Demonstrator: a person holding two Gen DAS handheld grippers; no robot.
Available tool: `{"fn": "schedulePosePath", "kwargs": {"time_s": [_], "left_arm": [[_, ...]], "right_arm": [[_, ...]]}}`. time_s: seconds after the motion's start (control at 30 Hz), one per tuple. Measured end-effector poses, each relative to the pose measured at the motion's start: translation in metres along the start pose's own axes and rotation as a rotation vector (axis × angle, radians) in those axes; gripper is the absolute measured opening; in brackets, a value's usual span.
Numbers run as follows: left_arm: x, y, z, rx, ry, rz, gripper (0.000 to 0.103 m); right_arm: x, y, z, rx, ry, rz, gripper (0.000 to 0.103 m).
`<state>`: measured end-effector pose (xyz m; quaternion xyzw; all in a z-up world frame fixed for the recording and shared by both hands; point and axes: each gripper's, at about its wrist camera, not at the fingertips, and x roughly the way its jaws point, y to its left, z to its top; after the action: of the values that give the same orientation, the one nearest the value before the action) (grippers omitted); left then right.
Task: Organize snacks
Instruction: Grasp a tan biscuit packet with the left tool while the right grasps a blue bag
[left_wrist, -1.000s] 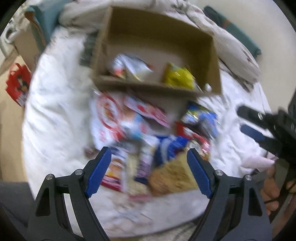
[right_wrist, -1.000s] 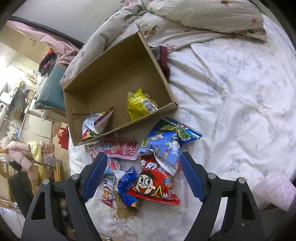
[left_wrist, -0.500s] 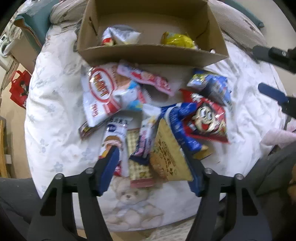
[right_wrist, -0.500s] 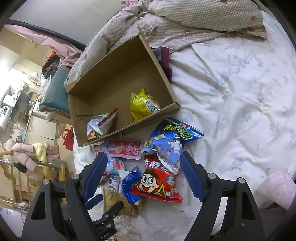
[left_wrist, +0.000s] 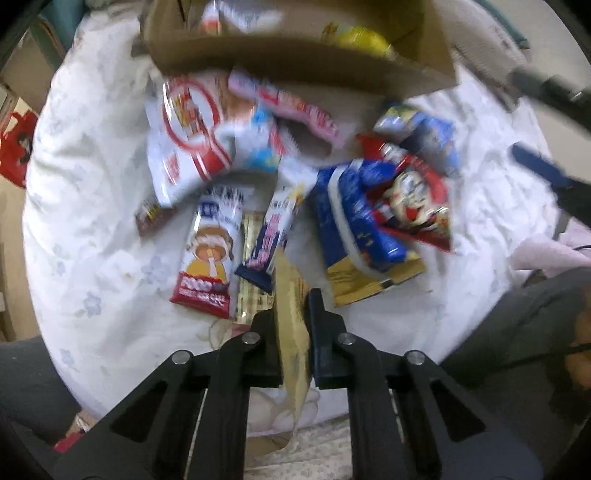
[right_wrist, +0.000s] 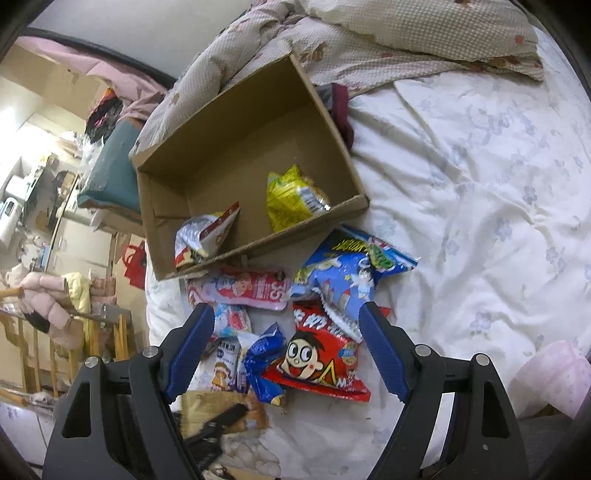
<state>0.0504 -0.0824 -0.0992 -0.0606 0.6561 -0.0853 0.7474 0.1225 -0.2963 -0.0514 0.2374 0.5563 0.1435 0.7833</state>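
Observation:
Several snack packets lie in a pile on the white bedsheet in front of an open cardboard box (right_wrist: 221, 155). The box holds a yellow packet (right_wrist: 291, 199) and a silver-red packet (right_wrist: 205, 236). My left gripper (left_wrist: 293, 306) is shut on a tan biscuit packet (left_wrist: 291, 332), held edge-on at the near end of the pile. My right gripper (right_wrist: 286, 325) is open and empty above a red cartoon-face packet (right_wrist: 317, 358) and a blue packet (right_wrist: 347, 266). The left gripper and the tan packet (right_wrist: 221, 406) show low in the right wrist view.
A checked quilt (right_wrist: 369, 37) is bunched behind the box. The bed edge drops off to the left toward a red bag (left_wrist: 14, 147) on the floor. A pink cloth (right_wrist: 554, 376) lies at the right. White sheet (right_wrist: 480, 184) spreads to the right of the pile.
My left gripper moved down to the pile and closed on the tan biscuit packet. My right gripper stayed open and shifted only slightly.

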Motion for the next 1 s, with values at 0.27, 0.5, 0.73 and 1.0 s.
{"fn": "schedulePosePath", "kwargs": {"time_s": [0.27,0.5,0.73,1.0], "left_arm": [[-0.064,0.030,0.023,0.022,-0.131,0.054,0.007],[-0.056,0.065,0.029,-0.042,-0.140,0.075,0.007],[-0.045,0.071,0.027,-0.077,-0.126,0.083,0.008],[-0.052,0.069,0.027,-0.062,-0.177,0.104,0.008]], "right_arm": [[0.046,0.020,-0.034,-0.049,0.263,0.105,0.066],[0.082,0.038,-0.061,-0.190,0.378,-0.081,0.061],[0.120,0.050,-0.064,-0.203,0.445,-0.089,0.061],[0.131,0.056,-0.071,-0.243,0.410,-0.113,0.028]]}}
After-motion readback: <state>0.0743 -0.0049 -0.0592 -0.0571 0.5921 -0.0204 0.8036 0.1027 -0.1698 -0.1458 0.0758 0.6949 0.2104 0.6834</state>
